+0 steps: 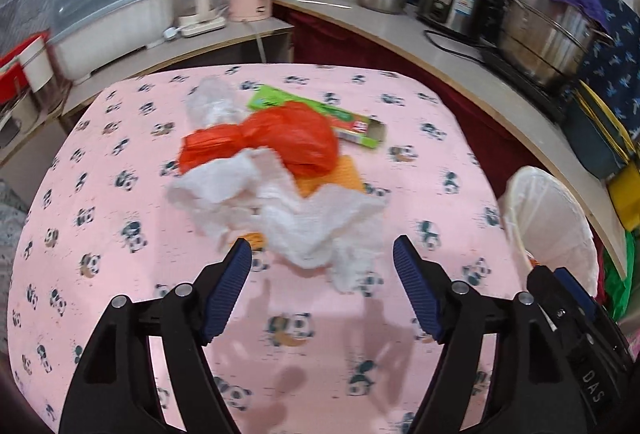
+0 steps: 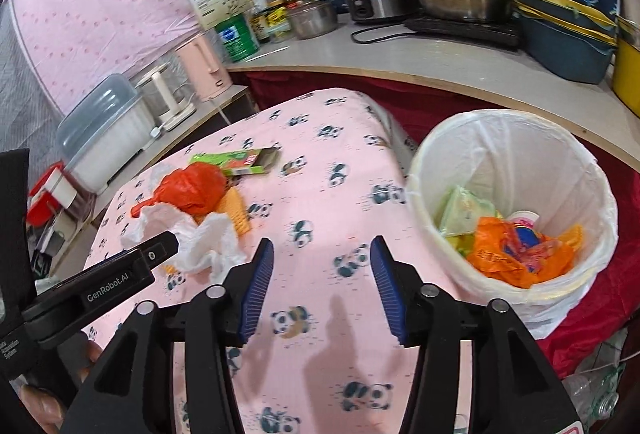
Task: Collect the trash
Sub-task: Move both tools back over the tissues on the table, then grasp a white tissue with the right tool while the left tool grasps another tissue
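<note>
A: Left gripper (image 1: 322,254)?
B: Jaws apart, nothing held, just short of the white tissue (image 1: 296,210) on the table (image 1: 120,234). Orange bag (image 1: 288,138) and green box (image 1: 344,122) behind.
A: Right gripper (image 2: 322,254)?
B: Jaws apart too, over bare cloth. Lined bin (image 2: 516,138) w/ wrappers beside the table.

Crumpled white tissue (image 1: 304,218) lies just ahead of the left gripper (image 1: 322,254), between its spread fingers. A knotted orange bag (image 1: 280,138) sits just beyond it. The green carton (image 1: 320,114) lies farthest.
</note>
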Demonstrator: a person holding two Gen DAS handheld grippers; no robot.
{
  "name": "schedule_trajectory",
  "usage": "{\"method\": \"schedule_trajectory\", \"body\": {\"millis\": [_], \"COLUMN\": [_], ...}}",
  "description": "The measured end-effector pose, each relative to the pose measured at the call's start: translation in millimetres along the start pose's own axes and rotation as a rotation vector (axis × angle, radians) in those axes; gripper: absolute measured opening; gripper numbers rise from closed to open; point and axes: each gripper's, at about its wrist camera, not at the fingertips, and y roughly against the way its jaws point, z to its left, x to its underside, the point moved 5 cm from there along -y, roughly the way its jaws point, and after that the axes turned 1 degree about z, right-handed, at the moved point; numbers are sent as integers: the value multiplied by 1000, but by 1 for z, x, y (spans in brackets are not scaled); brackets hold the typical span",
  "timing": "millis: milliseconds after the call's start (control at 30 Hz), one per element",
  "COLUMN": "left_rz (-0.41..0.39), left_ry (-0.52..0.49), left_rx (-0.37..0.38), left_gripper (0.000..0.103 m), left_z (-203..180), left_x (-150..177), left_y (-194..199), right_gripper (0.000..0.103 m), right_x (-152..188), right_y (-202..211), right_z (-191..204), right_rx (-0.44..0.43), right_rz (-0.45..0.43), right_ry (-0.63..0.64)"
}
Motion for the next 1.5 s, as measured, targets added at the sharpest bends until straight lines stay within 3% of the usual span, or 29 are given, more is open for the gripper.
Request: {"method": "schedule_trajectory", "body": {"millis": [100,300,500,867,1033,1167,1233,1267,1367,1500], "left_rz": [2,-1,30,68,99,113,110,109,104,91], "left_ry": [22,67,94,146,160,134,118,111,99,91], "left_rx": [-22,-24,-7,44,62,64,60,56,57,57], "left_gripper": [76,79,79,78,64,44,33,26,18,10], "left_z": [24,60,74,81,83,79,77,77,75,73], "left_x": [-2,-8,-10,-26,-29,-28,-28,-27,-25,-24], "left_y": [-2,-4,-17,-47,-62,-68,-68,-68,-66,-59], "right_gripper": [53,57,57,57,57,56,44,33,12,5], "right_x": [2,6,8,1,-1,1,2,4,6,6], "right_y": [-9,-30,-56,-99,-114,-123,-126,-127,-128,-120], "right_z": [19,51,79,96,101,102,103,103,102,96], "right_rx": [-19,-54,-68,-66,-64,-64,-67,-69,-71,-73], "right_rz": [23,66,106,152,167,180,188,195,207,193], "right_ry": [26,55,81,80,81,82,80,79,79,70]}}
